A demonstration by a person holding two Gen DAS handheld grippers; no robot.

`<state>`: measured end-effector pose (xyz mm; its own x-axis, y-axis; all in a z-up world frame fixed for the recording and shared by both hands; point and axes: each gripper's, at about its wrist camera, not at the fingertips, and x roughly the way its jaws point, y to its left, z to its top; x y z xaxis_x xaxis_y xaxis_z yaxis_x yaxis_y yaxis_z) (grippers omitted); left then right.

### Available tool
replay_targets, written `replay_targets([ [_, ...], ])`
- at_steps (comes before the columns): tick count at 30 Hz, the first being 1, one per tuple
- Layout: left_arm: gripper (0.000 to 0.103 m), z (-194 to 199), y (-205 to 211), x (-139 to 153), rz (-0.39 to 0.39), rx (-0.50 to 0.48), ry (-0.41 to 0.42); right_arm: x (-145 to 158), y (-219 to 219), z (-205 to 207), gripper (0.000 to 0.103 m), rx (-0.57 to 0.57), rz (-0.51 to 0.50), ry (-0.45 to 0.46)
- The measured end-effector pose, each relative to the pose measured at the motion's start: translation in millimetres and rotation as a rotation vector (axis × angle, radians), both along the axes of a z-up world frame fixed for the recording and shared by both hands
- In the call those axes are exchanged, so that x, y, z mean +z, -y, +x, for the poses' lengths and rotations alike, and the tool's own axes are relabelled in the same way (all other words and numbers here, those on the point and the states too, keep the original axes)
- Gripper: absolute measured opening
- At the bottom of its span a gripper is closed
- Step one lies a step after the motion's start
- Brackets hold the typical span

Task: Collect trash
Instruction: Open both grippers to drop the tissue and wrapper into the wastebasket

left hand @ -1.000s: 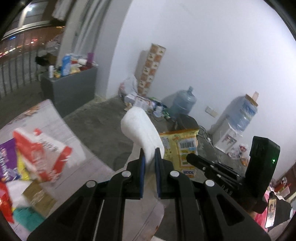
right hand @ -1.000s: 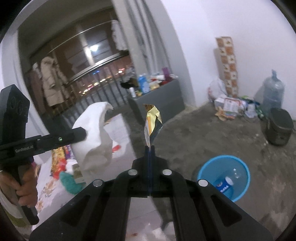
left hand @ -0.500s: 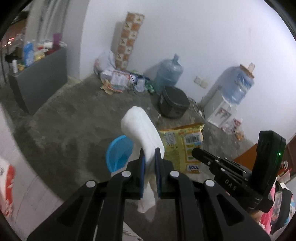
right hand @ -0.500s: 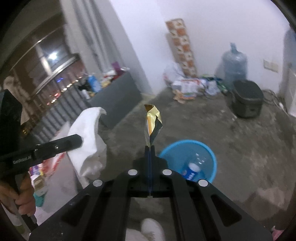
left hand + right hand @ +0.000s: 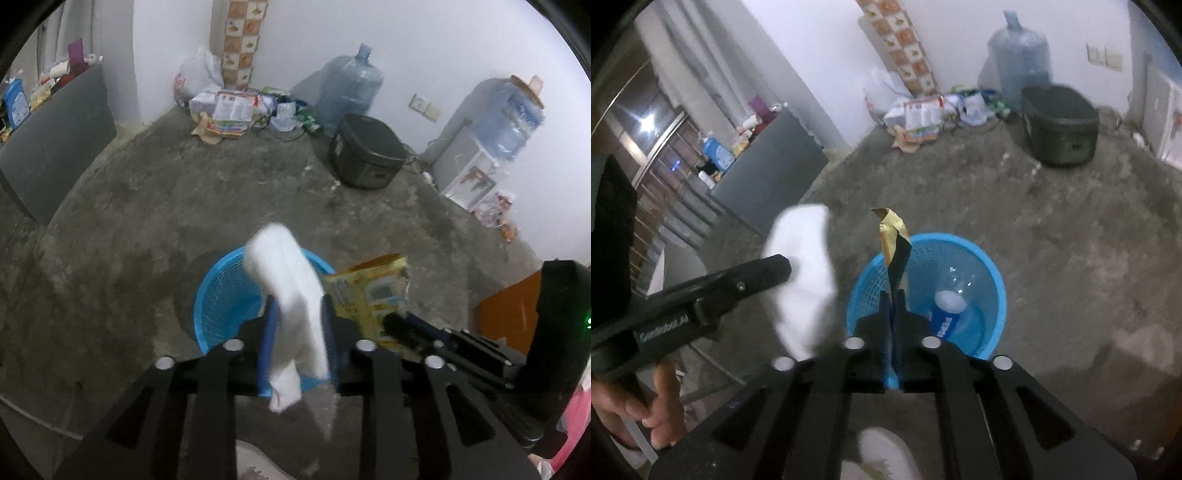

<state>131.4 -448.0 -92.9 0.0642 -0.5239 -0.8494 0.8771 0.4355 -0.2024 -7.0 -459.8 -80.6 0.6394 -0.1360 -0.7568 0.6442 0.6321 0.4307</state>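
Both grippers hang over a round blue plastic mesh basket [image 5: 925,291] that stands on the bare grey concrete floor [image 5: 147,206].

The left gripper [image 5: 297,332] points steeply down at the basket's rim. Its jaws are opening, and the blue pads stand visibly apart. A crumpled white tissue paper [image 5: 291,295] hangs in the gap between them, blurred, with its top arching above the fingertips and its lower end dangling below. The paper lies against the right-hand pad while the left pad looks clear of it, so the pads are no longer pinching it.

The right gripper [image 5: 894,325] also points down, directly over the basket. Its jaws are opening too, though only a narrow gap shows between the pads. A flat yellow and black snack wrapper [image 5: 895,251] stands upright in that gap, its top curling over above the fingertips. In the left wrist view the same wrapper [image 5: 369,295] shows its printed yellow face just right of the tissue. Whether the pads still press on it cannot be told.

Inside the basket lies a clear plastic bottle with a blue label [image 5: 947,310].

A person's hand [image 5: 635,410] grips the handle of the left gripper at the lower left of the right wrist view. A white shoe [image 5: 886,458] shows at the bottom edge, near the basket.
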Motion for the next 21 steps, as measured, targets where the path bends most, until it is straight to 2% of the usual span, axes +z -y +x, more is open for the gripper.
replay_targets([
  [2, 0.040, 3.3, 5.1, -6.2, 0.011, 0.023, 0.018, -13.8, 4.5, 2.9, 0.038, -0.017, 0.013, -0.039],
  [6, 0.041, 7.2, 7.6, -3.0, 0.011, 0.044, 0.019, -17.2, 1.6, -2.7, 0.040, -0.036, 0.042, -0.036],
  [14, 0.042, 2.3, -14.4, 37.0, -0.059, 0.057, 0.059, 10.5, -10.9, -15.7, 0.048, -0.053, 0.000, 0.010],
  [17, 0.045, 2.4, -32.1, 57.9, -0.098, 0.073, 0.067, 25.8, -17.8, -18.7, 0.052, -0.047, -0.029, 0.037],
  [21, 0.046, 0.8, -58.9, 86.8, -0.136, 0.099, 0.088, 45.5, -27.8, -20.8, 0.053, -0.024, -0.045, 0.065],
])
